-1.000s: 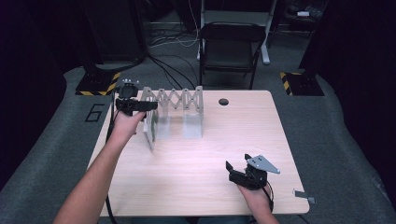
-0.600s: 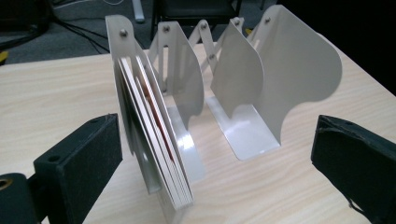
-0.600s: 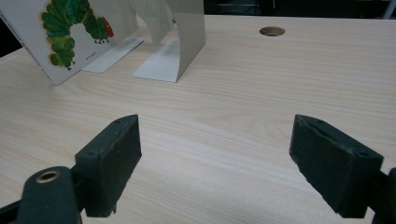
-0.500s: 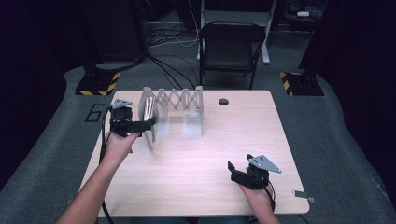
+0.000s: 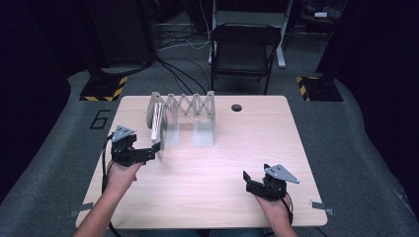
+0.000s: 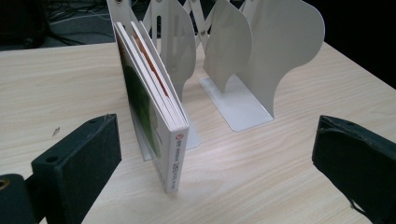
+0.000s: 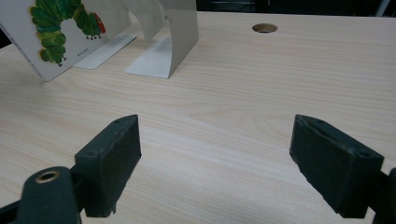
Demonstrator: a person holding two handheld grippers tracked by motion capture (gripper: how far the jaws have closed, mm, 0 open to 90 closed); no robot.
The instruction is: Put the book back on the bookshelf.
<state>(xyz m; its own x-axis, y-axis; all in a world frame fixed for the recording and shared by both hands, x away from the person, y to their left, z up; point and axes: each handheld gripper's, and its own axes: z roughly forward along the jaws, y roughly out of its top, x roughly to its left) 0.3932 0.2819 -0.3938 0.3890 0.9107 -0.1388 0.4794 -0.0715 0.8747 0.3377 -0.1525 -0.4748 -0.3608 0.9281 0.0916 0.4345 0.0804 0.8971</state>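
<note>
Standing thin glossy book [image 6: 156, 116] in curved white metal rack [image 6: 261, 60]; both grippers' jaws wide, empty.

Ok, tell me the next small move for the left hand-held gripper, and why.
Probably ease the left hand-held gripper back from the book. Its jaws are wide open with the spine between them, touching neither, and the book stands upright in the white rack's end slot, seemingly already placed. The right hand-held gripper rests open, far off.
</note>
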